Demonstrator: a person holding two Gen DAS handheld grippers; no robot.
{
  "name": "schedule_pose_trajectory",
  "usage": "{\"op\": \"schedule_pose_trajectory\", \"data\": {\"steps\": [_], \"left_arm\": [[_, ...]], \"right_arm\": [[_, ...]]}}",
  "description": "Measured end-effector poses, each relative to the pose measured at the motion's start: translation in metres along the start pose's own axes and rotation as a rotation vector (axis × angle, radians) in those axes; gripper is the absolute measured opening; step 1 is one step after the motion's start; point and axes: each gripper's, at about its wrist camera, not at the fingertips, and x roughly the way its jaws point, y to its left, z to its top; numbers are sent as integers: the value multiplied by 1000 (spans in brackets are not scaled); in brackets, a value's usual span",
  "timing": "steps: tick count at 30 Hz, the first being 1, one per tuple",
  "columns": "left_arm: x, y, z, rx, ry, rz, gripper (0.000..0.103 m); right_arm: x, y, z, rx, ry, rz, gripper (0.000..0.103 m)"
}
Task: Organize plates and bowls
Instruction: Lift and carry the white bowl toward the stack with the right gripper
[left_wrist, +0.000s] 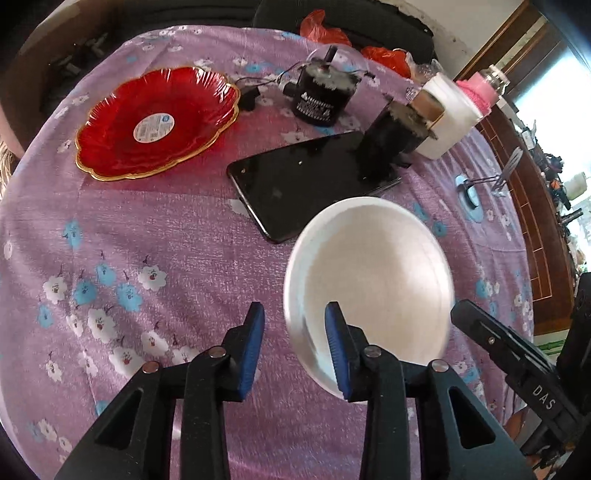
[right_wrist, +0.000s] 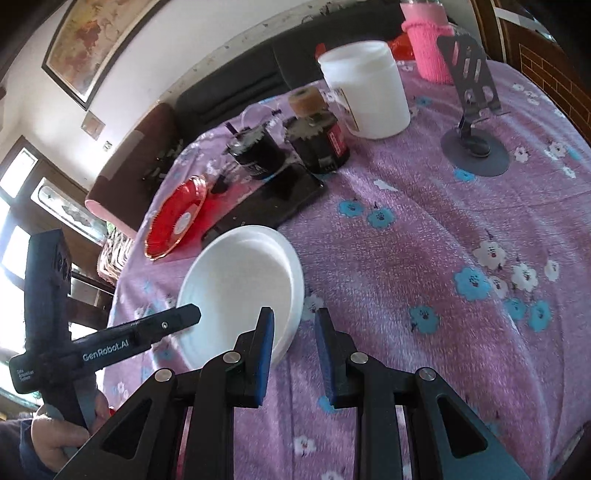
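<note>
The left gripper (left_wrist: 295, 332) straddles the near rim of the white bowl (left_wrist: 373, 284), jaws narrow, grip uncertain; the right gripper (right_wrist: 295, 332) brackets its opposite rim likewise. Beyond lies bare cloth, a phone (left_wrist: 310, 184), then the red plate (left_wrist: 155, 122) near the table's far edge

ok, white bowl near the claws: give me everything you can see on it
The white bowl is round, shallow and plain, looks like plastic or foam with a stepped inner wall, and is empty. It sits upright on the purple floral tablecloth, beside the black tablet. Each claw has one blue pad inside the rim and one outside: left claw, right claw. Contact is unclear.
</note>
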Motion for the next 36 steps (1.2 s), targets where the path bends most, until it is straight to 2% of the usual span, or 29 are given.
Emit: {"op": "schedule_pose_trajectory", "data": {"steps": [2, 5, 11, 17, 19, 22, 27, 32, 36], "left_arm": [[5, 0, 0, 4, 16, -11, 16], [0, -6, -2, 30, 6, -6, 12], [-38, -27, -24, 100, -51, -12, 12], [-55, -52, -48, 150, -53, 2, 12], [-52, -49, -51, 133, -44, 9, 12], [-42, -39, -52, 104, -24, 28, 12], [-33, -18, -46, 70, -1, 29, 12], [-23, -11, -34, 59, 9, 33, 12], [-17, -9, -27, 61, 12, 43, 12]], "right_arm": [[4, -2, 0, 5, 2, -4, 23], [1, -1, -3, 7, -1, 12, 12], [-33, 11, -21, -14, -44, 48, 11], [-71, 17, -45, -23, -98, 42, 12], [-69, 9, -48, -4, -92, 45, 12], [-53, -8, -53, 48, -65, 52, 19], [-29, -20, -44, 82, -32, 78, 20], [-17, -15, -30, 79, -34, 112, 26], [-6, -8, -21, 60, -26, 82, 26]]}}
